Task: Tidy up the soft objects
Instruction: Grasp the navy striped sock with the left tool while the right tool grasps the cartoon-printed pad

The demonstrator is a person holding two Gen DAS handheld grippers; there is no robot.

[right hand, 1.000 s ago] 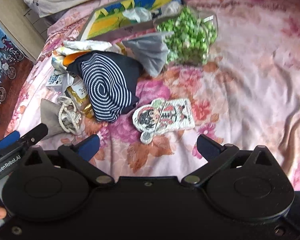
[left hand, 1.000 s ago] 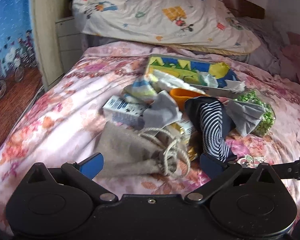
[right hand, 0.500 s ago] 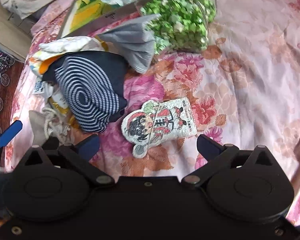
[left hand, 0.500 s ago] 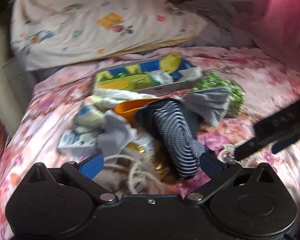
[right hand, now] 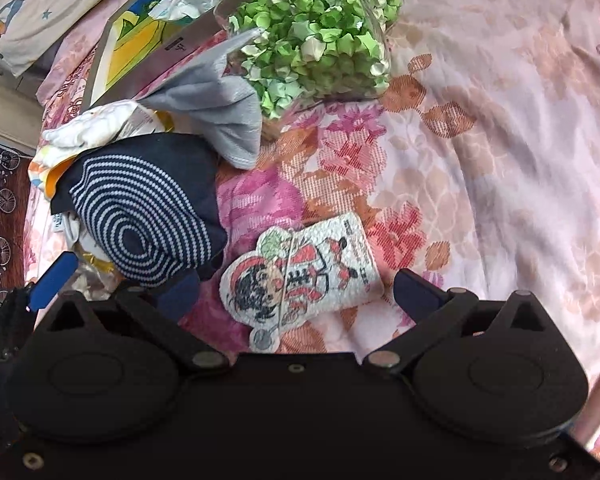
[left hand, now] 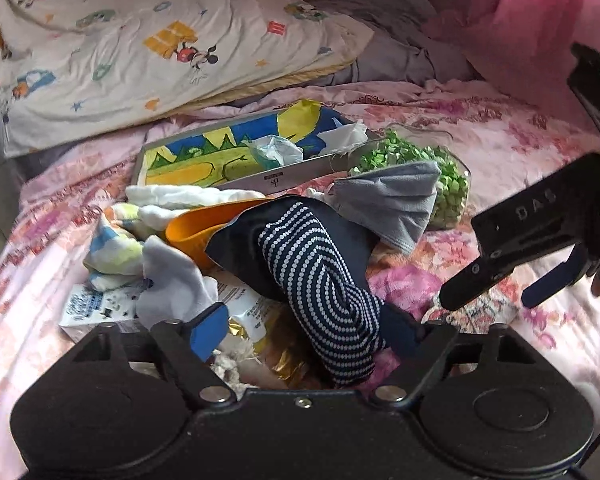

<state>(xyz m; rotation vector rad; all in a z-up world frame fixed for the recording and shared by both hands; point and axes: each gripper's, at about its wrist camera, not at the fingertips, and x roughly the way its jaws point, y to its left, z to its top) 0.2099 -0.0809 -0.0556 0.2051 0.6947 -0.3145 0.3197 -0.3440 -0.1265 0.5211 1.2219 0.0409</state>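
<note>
1. Right claw [right hand: 296, 292], spread wide and empty, hangs over the cartoon pouch [right hand: 300, 276] lying flat on the bed [right hand: 500, 140], near right of the clutter.
2. Left claw [left hand: 300, 332], also spread, straddles the striped sock [left hand: 320, 280].
3. Judged step: approach; next, descend and pinch.
4. Pouch's long axis runs near-left to far-right.

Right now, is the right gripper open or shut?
Open. The right gripper has its blue fingertips spread wide either side of the cartoon pouch, which lies flat on the bedsheet.
</note>
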